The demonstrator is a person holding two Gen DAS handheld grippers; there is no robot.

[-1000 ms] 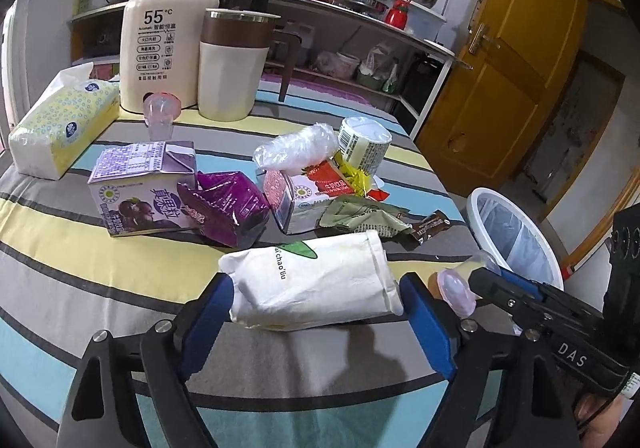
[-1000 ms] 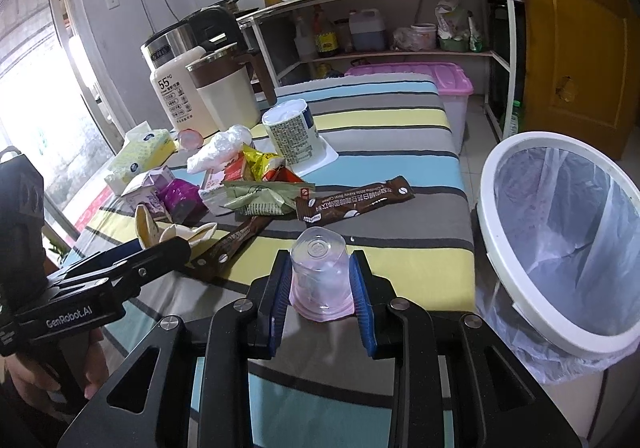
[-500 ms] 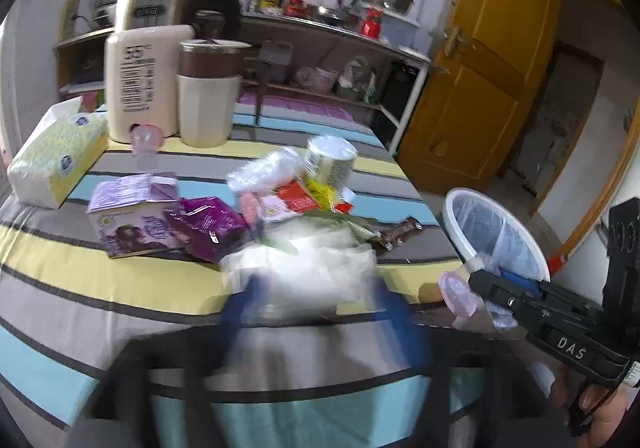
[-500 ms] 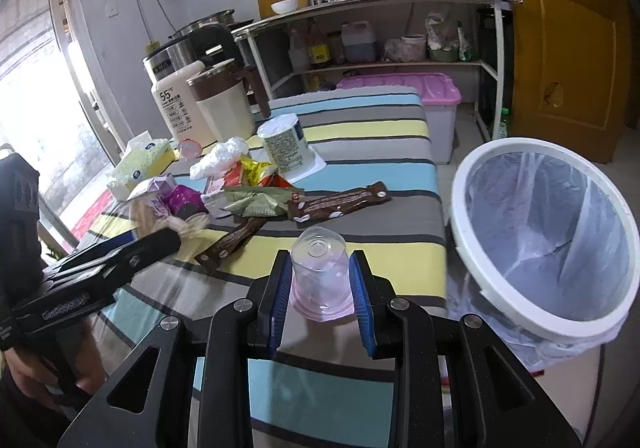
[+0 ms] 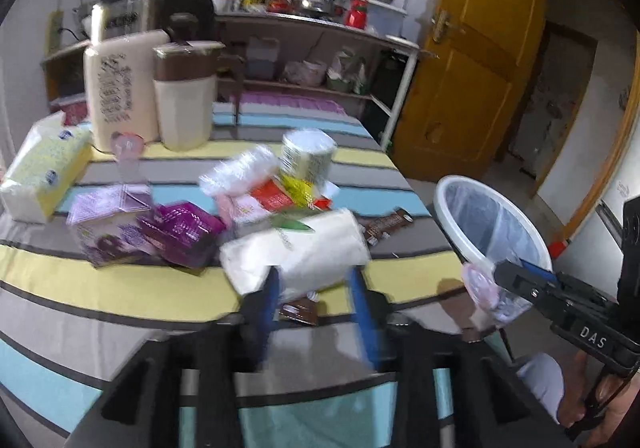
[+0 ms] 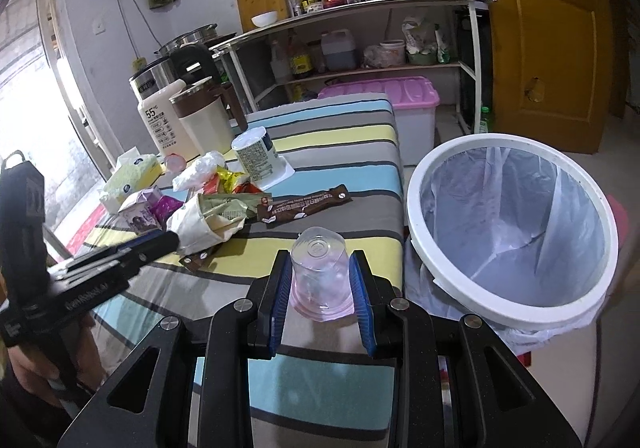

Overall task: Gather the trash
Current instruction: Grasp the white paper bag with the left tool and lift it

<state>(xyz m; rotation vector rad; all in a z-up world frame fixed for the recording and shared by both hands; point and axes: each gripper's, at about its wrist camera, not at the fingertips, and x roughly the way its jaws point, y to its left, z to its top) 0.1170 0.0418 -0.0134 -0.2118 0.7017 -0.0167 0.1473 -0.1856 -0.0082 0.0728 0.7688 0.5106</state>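
The cup (image 6: 320, 280) is pinched upside down in the right gripper (image 6: 322, 296), over the table (image 6: 352, 152) edge. The bin (image 6: 512, 224) is just to the right of it and a bit ahead, mouth open, so I think the right gripper is the one to drop first.

The white bag (image 5: 296, 248) is pinched at one end by the left gripper (image 5: 316, 300). Its long side points away and to the left. It hangs over the table, farther from the bin.

The big jug (image 6: 160, 124) says "55°C". The right gripper's side reads "DAS". The left one's writing is too blurry.
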